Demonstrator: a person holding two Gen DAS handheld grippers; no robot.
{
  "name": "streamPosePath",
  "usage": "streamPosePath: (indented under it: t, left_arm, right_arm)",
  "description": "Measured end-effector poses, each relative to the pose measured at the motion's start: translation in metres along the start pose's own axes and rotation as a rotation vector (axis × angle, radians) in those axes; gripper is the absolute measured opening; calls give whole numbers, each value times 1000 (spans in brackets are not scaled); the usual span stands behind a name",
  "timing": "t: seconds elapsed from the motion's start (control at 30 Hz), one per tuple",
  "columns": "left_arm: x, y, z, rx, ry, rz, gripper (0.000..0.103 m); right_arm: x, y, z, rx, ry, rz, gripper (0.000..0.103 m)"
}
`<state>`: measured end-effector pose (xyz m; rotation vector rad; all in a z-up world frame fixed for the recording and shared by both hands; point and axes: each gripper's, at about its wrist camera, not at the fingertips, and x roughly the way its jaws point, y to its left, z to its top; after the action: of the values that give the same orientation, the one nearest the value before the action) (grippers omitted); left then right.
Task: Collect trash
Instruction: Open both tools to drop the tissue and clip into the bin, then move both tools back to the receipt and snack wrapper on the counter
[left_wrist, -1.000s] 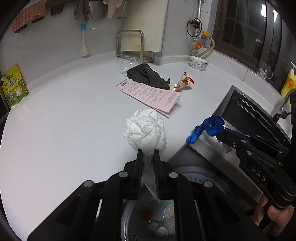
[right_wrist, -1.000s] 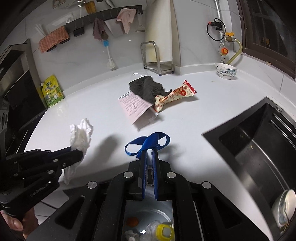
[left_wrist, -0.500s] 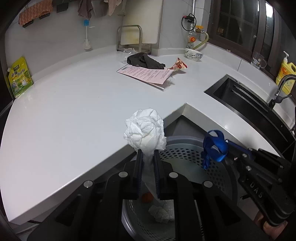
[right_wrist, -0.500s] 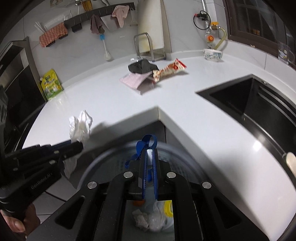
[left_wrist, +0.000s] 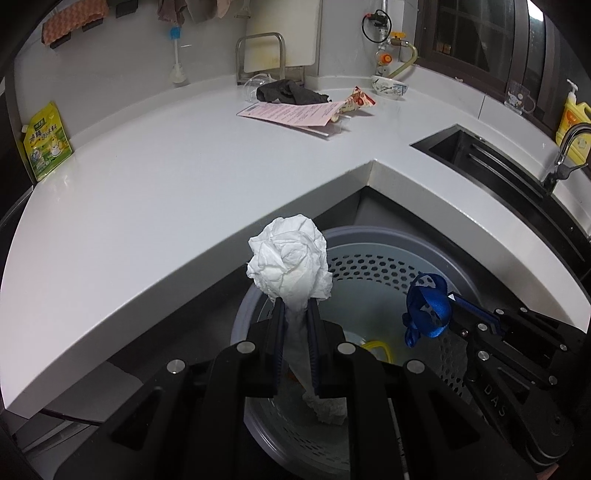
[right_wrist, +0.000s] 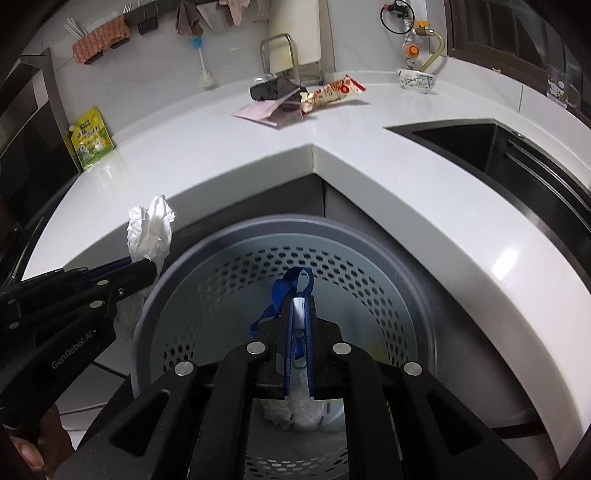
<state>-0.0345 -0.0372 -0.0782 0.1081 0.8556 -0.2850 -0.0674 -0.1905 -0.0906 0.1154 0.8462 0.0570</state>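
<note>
A crumpled white tissue (left_wrist: 290, 264) sticks up from my left gripper (left_wrist: 298, 308), which is shut on its tail. In the right wrist view that tissue (right_wrist: 151, 232) hangs at the left rim of a grey perforated trash basket (right_wrist: 388, 258). My right gripper (right_wrist: 299, 301) is shut on a blue strap (right_wrist: 286, 291) with a small white piece, held over the basket's mouth. The left wrist view shows the strap (left_wrist: 428, 308) and the basket (left_wrist: 369, 266) below the counter's corner. Crumpled paper (right_wrist: 291, 410) lies at the basket's bottom.
On the white counter (left_wrist: 166, 177) lie a pink paper sheet (left_wrist: 291, 112), a dark cloth (left_wrist: 288, 92) and a red snack wrapper (left_wrist: 356, 101). A bowl (left_wrist: 389, 86) stands behind them, a black sink (left_wrist: 491, 162) at the right, a green pouch (left_wrist: 46, 142) at the left.
Both grippers have drawn back from the counter and sunk, carrying the tissue and the blue strap from above the worktop to above the basket, which now fills the lower view.
</note>
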Motion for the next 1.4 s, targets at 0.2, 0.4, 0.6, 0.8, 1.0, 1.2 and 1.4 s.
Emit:
streamPosePath:
  t: [0.2,0.4,0.6,0.8,1.0,1.2,1.4]
  left_arm:
    - [4,-2,-2,2,16,6,13]
    - [9,-4,-4,1,31,-5,13]
    - [10,-2,-4,-10,33,0,22]
    - [4,3,-4,-29,4,25,58]
    - [5,6,-5,-39,13,30,62]
    - [5,8,-4,-44,11,34,64]
    - [5,9,-2,-51,13,41,67]
  right_arm:
    - [4,-2,-5,7,22,-10,6]
    - [10,-8,-8,27,42,-8,6]
    - [9,-15,-9,53,46,-14,24]
    - [3,-25,-10,87,24,-28,44]
    - [1,-27,-12,95,20,-26,44]
    - [-1,-24,-12,91,3,-7,49]
    - [-6,-22,-5,78,-24,6,57]
